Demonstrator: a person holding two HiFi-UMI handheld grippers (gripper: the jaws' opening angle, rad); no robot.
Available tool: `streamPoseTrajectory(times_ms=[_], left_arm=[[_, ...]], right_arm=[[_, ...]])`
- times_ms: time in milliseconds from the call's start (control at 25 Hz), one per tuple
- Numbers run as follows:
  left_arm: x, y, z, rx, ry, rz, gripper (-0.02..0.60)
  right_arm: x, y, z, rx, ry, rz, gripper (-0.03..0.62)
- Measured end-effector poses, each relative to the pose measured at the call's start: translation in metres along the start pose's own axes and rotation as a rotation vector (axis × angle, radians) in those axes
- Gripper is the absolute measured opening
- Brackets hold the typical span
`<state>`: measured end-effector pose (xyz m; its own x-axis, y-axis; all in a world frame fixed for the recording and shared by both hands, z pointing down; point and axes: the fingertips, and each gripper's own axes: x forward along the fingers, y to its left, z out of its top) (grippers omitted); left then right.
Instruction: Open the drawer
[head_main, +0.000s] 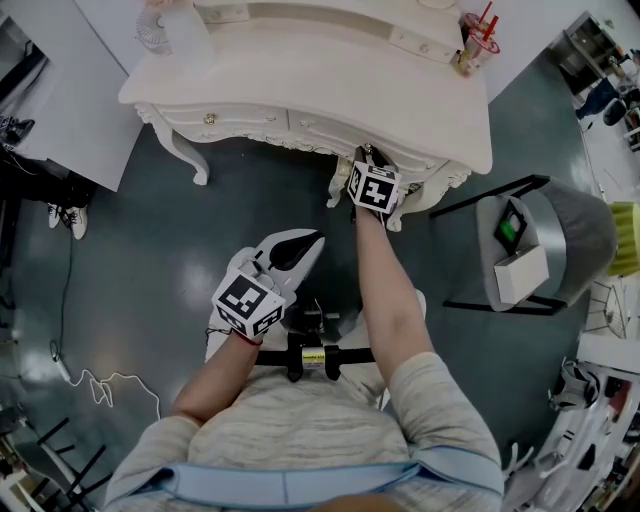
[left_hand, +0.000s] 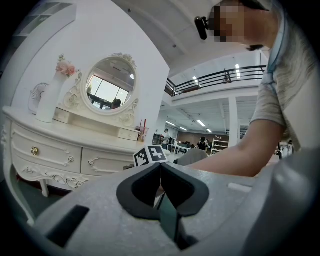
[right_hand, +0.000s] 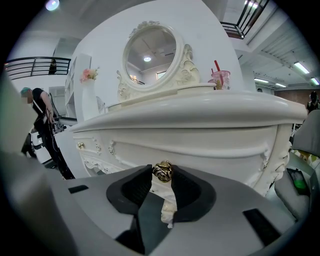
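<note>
Reaching out (arm (head_main: 385, 290) straight), right gripper (right_hand: 163, 176) pinches drawer knob (right_hand: 163, 171).

Surface notes. The table (head_main: 330, 70) looks like painted wood: cream-white, smooth, with a satin sheen. Its drawer front (right_hand: 210, 145) has the same paint over raised carved scrollwork. The knob (right_hand: 162, 171) is gold-coloured metal, polished, with rose-like relief and bright highlights. The right tool (right_hand: 163, 175) and left tool (left_hand: 160, 169) have grey shells, matt and finely grained, plastic by the look. Their pads (right_hand: 189, 192) are black, matt and rubbery. The marker cube (head_main: 372, 188) carries flat black-and-white print. The floor (head_main: 200, 270) is dark grey, smooth and glossy, with lamp reflections. The mirror (right_hand: 150, 47) is reflective glass. The shirt (head_main: 300, 430) is heathered grey knit cloth, matt. The cup (head_main: 478, 42) is clear glossy plastic.
</note>
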<state>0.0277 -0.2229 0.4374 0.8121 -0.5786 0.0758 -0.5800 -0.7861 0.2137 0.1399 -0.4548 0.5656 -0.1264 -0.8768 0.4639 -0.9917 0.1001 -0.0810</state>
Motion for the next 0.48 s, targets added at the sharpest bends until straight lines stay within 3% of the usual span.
streamPoseTrajectory(times_ms=[480], left_arm=[[0.0003, 0.0032, 0.0004, 0.005, 0.002, 0.013, 0.014]], right_arm=[[-0.0024, 0.0007, -0.0003, 0.000, 0.007, -0.010, 0.114]])
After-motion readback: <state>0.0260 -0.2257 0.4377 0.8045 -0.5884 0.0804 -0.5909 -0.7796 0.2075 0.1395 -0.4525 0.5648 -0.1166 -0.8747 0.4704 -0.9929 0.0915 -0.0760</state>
